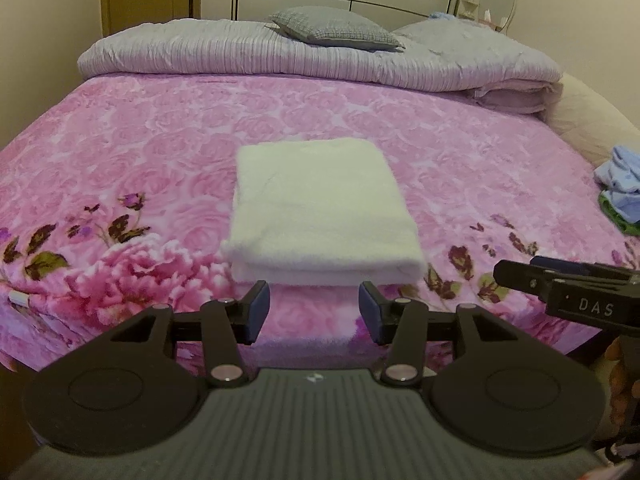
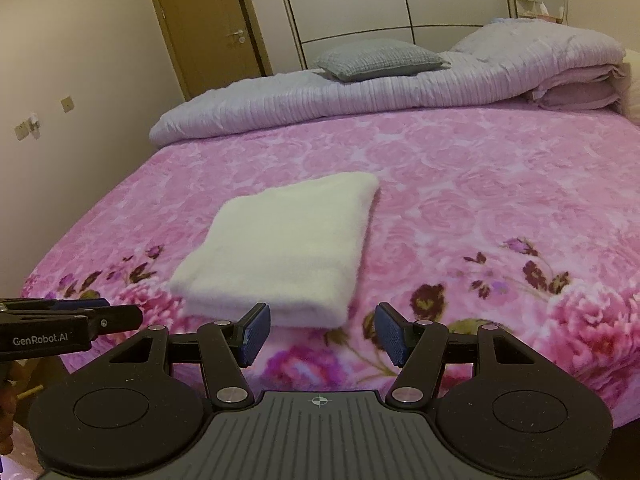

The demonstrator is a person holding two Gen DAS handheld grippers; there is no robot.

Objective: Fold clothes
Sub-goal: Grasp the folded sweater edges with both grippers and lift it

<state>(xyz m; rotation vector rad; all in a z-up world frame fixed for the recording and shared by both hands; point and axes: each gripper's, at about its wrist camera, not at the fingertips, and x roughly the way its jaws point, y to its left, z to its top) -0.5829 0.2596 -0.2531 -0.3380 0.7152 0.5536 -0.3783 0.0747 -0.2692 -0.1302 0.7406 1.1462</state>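
Observation:
A white garment [image 1: 322,208] lies folded into a neat rectangle on the pink floral bedspread [image 1: 140,152], near the bed's front edge. My left gripper [image 1: 314,310] is open just short of its near edge, with nothing between the blue pads. In the right wrist view the same white garment [image 2: 288,248] sits ahead and slightly left, and my right gripper [image 2: 322,334] is open and empty just before its near right corner. Each gripper shows in the other's view from the side: the right gripper [image 1: 560,284] and the left gripper [image 2: 72,320].
A folded lilac quilt [image 1: 304,60] with a grey pillow [image 1: 336,30] lies across the far side of the bed. A small heap of blue and green clothes [image 1: 620,188] sits at the right edge. A wardrobe, a door and walls stand behind.

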